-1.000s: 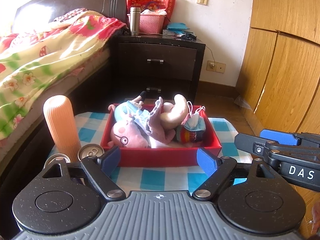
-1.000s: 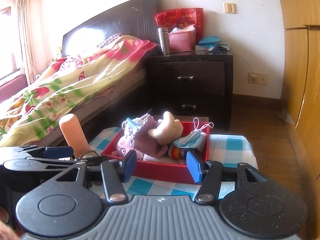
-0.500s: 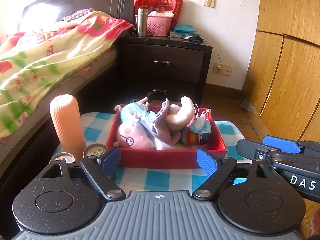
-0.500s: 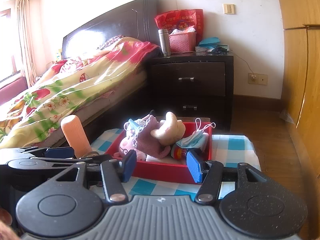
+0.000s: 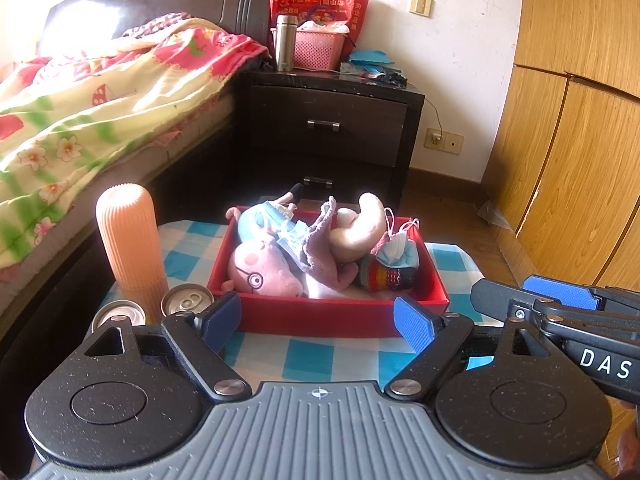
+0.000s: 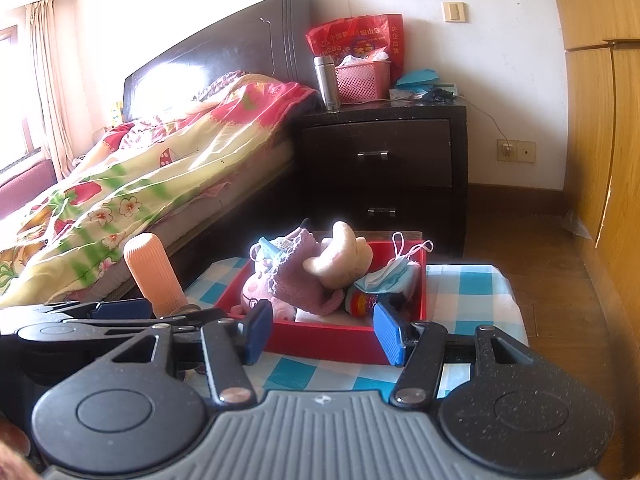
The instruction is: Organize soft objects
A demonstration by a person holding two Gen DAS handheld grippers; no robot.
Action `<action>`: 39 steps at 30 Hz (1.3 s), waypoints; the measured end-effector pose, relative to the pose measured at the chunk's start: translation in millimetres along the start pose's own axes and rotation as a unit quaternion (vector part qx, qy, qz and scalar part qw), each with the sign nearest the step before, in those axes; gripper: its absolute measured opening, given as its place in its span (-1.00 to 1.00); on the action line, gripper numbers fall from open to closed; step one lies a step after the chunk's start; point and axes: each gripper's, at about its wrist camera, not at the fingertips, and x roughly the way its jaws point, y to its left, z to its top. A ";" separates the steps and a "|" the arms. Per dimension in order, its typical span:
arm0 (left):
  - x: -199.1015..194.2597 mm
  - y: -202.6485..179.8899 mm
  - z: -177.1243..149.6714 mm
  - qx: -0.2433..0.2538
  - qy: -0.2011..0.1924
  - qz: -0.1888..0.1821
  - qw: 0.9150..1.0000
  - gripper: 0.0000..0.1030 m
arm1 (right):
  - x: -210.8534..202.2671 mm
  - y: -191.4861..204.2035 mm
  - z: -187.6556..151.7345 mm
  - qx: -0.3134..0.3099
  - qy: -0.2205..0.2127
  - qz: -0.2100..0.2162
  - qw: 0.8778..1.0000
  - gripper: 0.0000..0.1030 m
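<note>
A red tray [image 5: 328,318] on the blue-checked cloth holds a heap of soft things: a pink pig plush [image 5: 264,272], a purple cloth [image 5: 320,252], a cream plush [image 5: 360,228], a face mask [image 5: 398,246] and a striped soft toy [image 5: 384,278]. My left gripper [image 5: 318,320] hovers in front of the tray's near wall, open, nothing between its blue pads. My right gripper [image 6: 324,330] is also open and empty, just short of the same tray [image 6: 320,340]. Each gripper shows in the other's view: the right gripper [image 5: 560,300], the left gripper [image 6: 116,308].
An orange ribbed bottle [image 5: 128,240] and two cans [image 5: 186,300] stand left of the tray. The bed [image 5: 80,112] runs along the left, a dark nightstand [image 5: 328,128] stands behind, and a wooden wardrobe [image 5: 580,160] lines the right.
</note>
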 end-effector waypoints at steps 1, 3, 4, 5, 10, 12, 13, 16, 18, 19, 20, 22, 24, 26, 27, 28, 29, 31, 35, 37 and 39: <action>-0.2 -0.4 -0.3 -0.001 0.000 0.000 1.000 0.59 | 0.1 -0.1 0.0 0.001 -0.001 -0.001 1.000 -0.34; -0.3 -0.4 -0.4 0.000 -0.001 0.000 1.000 0.59 | 0.4 0.0 0.1 0.002 -0.001 -0.004 1.000 -0.34; -0.4 -0.5 -0.5 0.000 -0.001 0.000 1.000 0.59 | 0.7 -0.1 0.1 0.003 -0.001 -0.005 1.000 -0.34; -0.3 -0.5 -0.5 0.000 -0.001 0.000 1.000 0.59 | 1.1 -0.1 0.0 0.004 0.000 -0.006 1.000 -0.34; -1.0 -1.5 -0.6 -0.001 -0.002 0.001 1.000 0.59 | 3.4 1.2 0.2 0.005 0.002 -0.012 1.000 -0.32; -1.2 -1.2 -0.7 -0.001 -0.004 0.000 1.000 0.59 | 3.9 0.2 0.2 0.007 0.001 -0.014 1.000 -0.31; -1.2 -1.1 -0.7 -0.001 -0.004 -0.001 1.000 0.59 | 3.7 0.3 -0.2 0.008 0.000 -0.017 1.000 -0.28; -1.5 -1.2 -0.9 -0.003 -0.004 -0.001 1.000 0.59 | 4.4 0.1 -0.3 0.008 -0.001 -0.025 1.000 -0.24; -1.5 -1.6 -0.6 -0.003 -0.004 -0.002 1.000 0.59 | 4.3 -1.1 -0.7 0.010 -0.002 -0.025 1.000 -0.24; -1.5 -2.0 -0.6 -0.003 -0.004 -0.002 1.000 0.59 | 4.3 -1.3 -0.8 0.009 -0.002 -0.028 1.000 -0.24; -1.4 -2.2 -0.7 -0.003 -0.004 -0.002 1.000 0.58 | 4.2 -1.8 -0.8 0.009 -0.003 -0.029 1.000 -0.23; -1.2 -2.0 -0.8 -0.003 -0.003 -0.002 1.000 0.58 | 3.7 -2.0 -1.1 0.010 -0.002 -0.030 0.999 -0.23; -1.1 -2.8 -1.1 -0.004 -0.002 -0.002 1.000 0.58 | 3.4 -1.9 -0.9 0.009 -0.003 -0.036 0.999 -0.22; -0.9 -3.1 -1.4 -0.004 -0.001 -0.001 1.000 0.58 | 3.6 -2.9 -1.0 0.011 -0.001 -0.034 0.999 -0.22; -0.9 -3.6 -1.5 -0.003 -0.001 -0.001 1.000 0.58 | 3.9 -3.7 -1.1 0.013 0.000 -0.033 0.999 -0.22; -1.0 -3.2 -1.3 -0.004 -0.001 0.000 1.000 0.58 | 4.3 -3.9 -1.2 0.014 0.001 -0.032 0.999 -0.22; -1.2 -3.5 -1.3 -0.005 -0.001 0.000 1.000 0.58 | 4.4 -4.2 -1.1 0.015 0.002 -0.031 0.999 -0.22; -1.2 -3.2 -1.3 -0.005 -0.001 0.000 1.000 0.58 | 4.1 -4.6 -1.2 0.016 0.002 -0.031 0.999 -0.22; -0.8 -2.9 -1.3 -0.006 0.000 0.000 1.000 0.58 | 4.2 -4.6 -1.3 0.017 0.003 -0.031 0.999 -0.22; -0.5 -2.9 -1.1 -0.006 0.001 0.002 1.000 0.58 | 3.9 -4.8 -1.0 0.017 0.003 -0.031 0.999 -0.22; -0.4 -3.2 -0.6 -0.005 0.001 0.003 1.000 0.59 | 4.0 -5.1 -0.9 0.018 0.003 -0.031 0.999 -0.22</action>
